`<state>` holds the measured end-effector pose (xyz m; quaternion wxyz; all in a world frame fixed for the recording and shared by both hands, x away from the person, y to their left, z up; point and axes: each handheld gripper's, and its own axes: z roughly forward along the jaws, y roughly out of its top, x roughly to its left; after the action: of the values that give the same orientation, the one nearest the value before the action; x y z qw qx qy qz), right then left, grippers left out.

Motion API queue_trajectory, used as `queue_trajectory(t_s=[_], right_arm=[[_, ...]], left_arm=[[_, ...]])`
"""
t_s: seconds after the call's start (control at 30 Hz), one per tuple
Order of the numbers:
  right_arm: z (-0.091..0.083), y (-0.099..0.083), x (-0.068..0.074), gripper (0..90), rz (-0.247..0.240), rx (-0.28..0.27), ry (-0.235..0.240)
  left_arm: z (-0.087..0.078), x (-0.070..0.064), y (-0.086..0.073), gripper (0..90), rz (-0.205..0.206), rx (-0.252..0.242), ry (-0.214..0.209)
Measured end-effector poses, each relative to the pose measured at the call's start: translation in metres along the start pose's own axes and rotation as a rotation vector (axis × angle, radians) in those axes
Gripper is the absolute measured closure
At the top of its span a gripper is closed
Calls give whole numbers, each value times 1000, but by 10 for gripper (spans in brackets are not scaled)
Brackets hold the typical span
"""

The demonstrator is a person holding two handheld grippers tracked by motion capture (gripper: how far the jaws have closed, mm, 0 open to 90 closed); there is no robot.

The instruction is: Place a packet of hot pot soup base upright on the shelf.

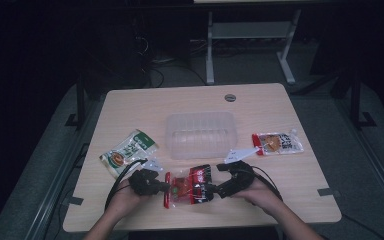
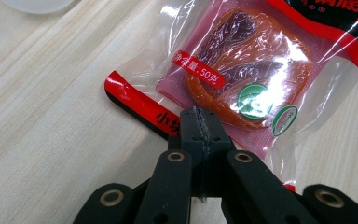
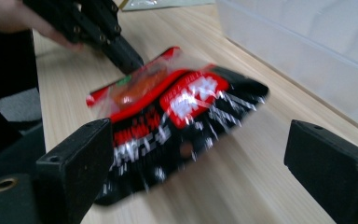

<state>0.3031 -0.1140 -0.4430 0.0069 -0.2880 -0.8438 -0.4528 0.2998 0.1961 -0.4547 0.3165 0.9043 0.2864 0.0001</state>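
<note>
The left gripper (image 2: 199,122) has its fingers pinched on the clear edge of the red-and-black snack packet (image 2: 242,70), whose label reads "50克". The right gripper (image 3: 200,158) holds its fingers apart around the packet's black end, low over the tabletop (image 1: 280,107), near the clear plastic container (image 1: 201,134).

Red and black packet (image 3: 168,121): smeared by motion blur in the right gripper view, print unreadable. In the left gripper view, upper right of it runs off the frame and its near edge is hidden behind the closed jaws. Clear tub (image 3: 307,51): cut off at upper right. High view: packet labels too small to read.
</note>
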Motion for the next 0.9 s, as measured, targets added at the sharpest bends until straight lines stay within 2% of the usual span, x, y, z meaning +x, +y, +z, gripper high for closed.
queue_trajectory(t_s=[0.03,0.23,0.3,0.53,0.63,0.9], right_arm=[[3,2,1,75,1,5,-1],[11,1,1,74,20,24,-19],[11,-1,0,74,44,27,-4],[19,-5,3,79,51,41,55],[22,-7,5,127,67,41,87],[28,-6,12,145,70,74,118]], left_arm=[[0,0,0,898,-11,0,1],[0,-1,0,898,-18,-4,0],[-1,0,0,898,-14,0,1],[-1,-1,-1,898,-16,1,5],[-1,-1,-1,898,-19,-1,7],[0,-2,-1,898,-30,-15,11]])
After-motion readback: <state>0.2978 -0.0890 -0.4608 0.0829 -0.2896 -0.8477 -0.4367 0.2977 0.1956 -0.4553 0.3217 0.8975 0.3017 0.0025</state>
